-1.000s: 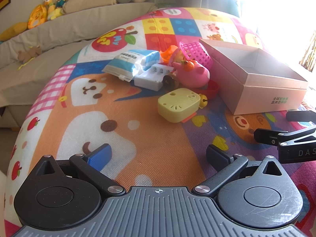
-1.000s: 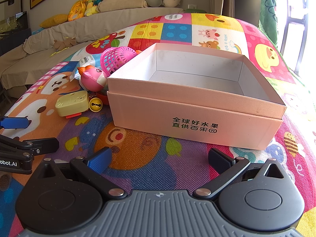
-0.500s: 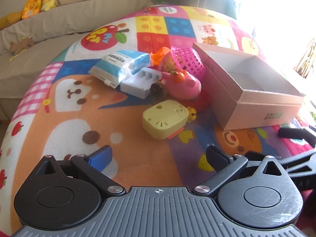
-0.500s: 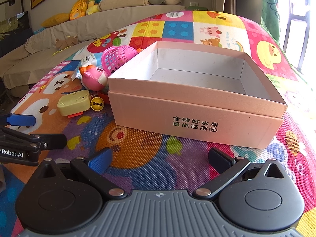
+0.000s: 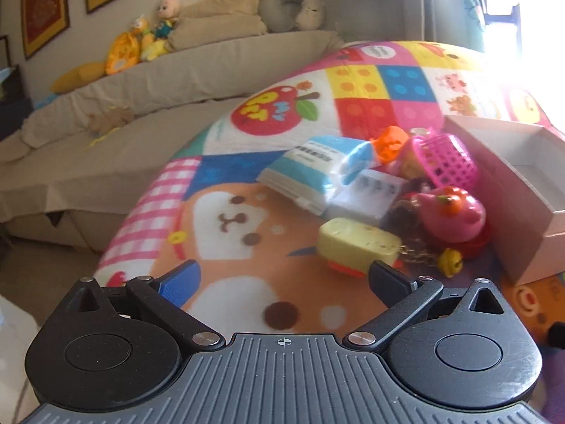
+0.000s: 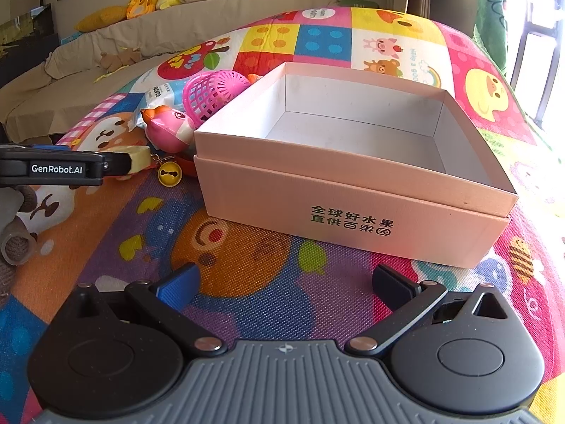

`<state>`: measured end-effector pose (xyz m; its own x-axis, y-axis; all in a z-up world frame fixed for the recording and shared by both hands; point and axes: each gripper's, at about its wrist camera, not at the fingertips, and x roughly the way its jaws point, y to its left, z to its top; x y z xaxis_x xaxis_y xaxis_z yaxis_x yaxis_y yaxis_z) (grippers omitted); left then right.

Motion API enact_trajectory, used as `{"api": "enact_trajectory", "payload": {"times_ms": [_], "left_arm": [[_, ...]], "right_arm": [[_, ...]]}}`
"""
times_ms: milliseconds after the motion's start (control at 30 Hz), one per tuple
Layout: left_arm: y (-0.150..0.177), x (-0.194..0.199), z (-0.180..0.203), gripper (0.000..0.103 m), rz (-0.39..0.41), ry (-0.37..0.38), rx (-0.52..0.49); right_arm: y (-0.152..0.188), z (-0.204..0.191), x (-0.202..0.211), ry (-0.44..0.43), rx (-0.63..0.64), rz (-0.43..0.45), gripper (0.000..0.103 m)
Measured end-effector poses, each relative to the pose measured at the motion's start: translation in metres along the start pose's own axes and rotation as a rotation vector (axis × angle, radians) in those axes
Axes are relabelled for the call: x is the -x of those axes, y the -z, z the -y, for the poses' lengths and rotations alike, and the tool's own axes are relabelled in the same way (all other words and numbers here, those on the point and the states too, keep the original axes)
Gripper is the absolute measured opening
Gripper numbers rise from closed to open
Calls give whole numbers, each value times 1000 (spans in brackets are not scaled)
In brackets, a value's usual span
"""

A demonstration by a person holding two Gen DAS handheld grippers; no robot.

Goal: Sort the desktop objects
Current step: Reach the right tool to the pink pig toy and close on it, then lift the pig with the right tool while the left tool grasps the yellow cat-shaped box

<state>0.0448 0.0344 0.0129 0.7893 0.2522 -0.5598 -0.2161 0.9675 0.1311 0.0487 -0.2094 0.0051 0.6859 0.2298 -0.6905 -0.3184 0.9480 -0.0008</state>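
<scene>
Left hand-held gripper (image 5: 284,279) spread wide, nothing between the fingers, low over the play mat (image 5: 219,282). Right hand-held gripper (image 6: 284,282) equally wide, empty, pointed at the near wall of the pink box (image 6: 353,208).

Yellow toy (image 5: 356,245) just ahead of the left gripper, slightly right of its centre line; right finger (image 5: 388,282) almost level with the toy's near edge. Long axis roughly left–right, tilted a little, so across the line of approach. Left gripper clearly the nearer one. Pale yellow rounded block, orange underside, chain to a small yellow bell (image 5: 450,261).

Farther: pink toy (image 5: 455,213), white charger-like case (image 5: 367,194), blue-white packet (image 5: 314,166), pink basket (image 5: 445,159). Box at right, interior bare.
</scene>
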Motion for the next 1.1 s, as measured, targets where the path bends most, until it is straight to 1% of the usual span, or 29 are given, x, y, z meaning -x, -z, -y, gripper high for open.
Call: {"api": "enact_trajectory", "payload": {"times_ms": [33, 67, 133, 200, 233, 267, 333, 400, 433, 467, 500, 567, 600, 700, 733, 767, 800, 867, 900, 933, 1033, 1100], "left_arm": [[2, -2, -8, 103, -12, -23, 11], [4, -2, -16, 103, -25, -19, 41], [6, 3, -32, 103, -26, 33, 104], [10, 11, -40, 103, -12, 81, 132], [12, 15, -43, 103, -4, 101, 134], [15, 18, -44, 103, 2, 122, 133], [20, 21, -45, 103, 6, 148, 132], [22, 22, -47, 103, 9, 171, 150], [22, 21, -48, 103, 12, 173, 160], [22, 19, -49, 103, 6, 165, 174], [22, 17, -51, 103, -5, 158, 188], [23, 14, -55, 103, -20, 168, 214], [23, 14, -56, 103, -20, 171, 222], [24, 13, -58, 103, -19, 177, 230], [24, 13, -58, 103, -19, 179, 230], [25, 13, -58, 103, -20, 182, 232], [25, 13, -59, 103, -21, 182, 235], [25, 12, -60, 103, -28, 180, 247], [25, 11, -61, 103, -33, 183, 255], [25, 10, -62, 103, -36, 185, 261], [25, 12, -61, 103, -22, 197, 250], [25, 15, -57, 103, -6, 249, 218]], "right_arm": [[0, 0, 0, 1, 0, 0, 103], [0, -1, 0, 3, 0, 1, 103], [-1, -2, 0, 4, 3, 1, 103], [-2, -3, 1, 6, 17, 4, 103], [-3, -8, 3, 6, 51, 13, 103], [-4, -16, 9, 3, 105, 42, 103], [-7, -37, 26, 16, 222, 144, 103], [-13, -65, 42, 51, 371, 272, 100], [-18, -78, 44, 73, 438, 311, 91], [-24, -90, 43, 90, 494, 332, 82], [-31, -102, 38, 102, 542, 338, 77], [-44, -118, 20, 105, 595, 330, 66], [-49, -124, 9, 109, 609, 321, 64], [-59, -136, -23, 109, 617, 269, 60], [-62, -138, -31, 109, 619, 247, 51], [-62, -139, -38, 102, 615, 222, 37], [-62, -139, -41, 90, 603, 207, 33], [-61, -136, -31, 62, 576, 217, 33], [-60, -132, -17, 32, 548, 223, 33], [-60, -126, -2, -14, 510, 220, 33], [-57, -94, 45, -198, 344, 181, 32], [-47, -68, 63, -238, 236, 156, 32]]}}
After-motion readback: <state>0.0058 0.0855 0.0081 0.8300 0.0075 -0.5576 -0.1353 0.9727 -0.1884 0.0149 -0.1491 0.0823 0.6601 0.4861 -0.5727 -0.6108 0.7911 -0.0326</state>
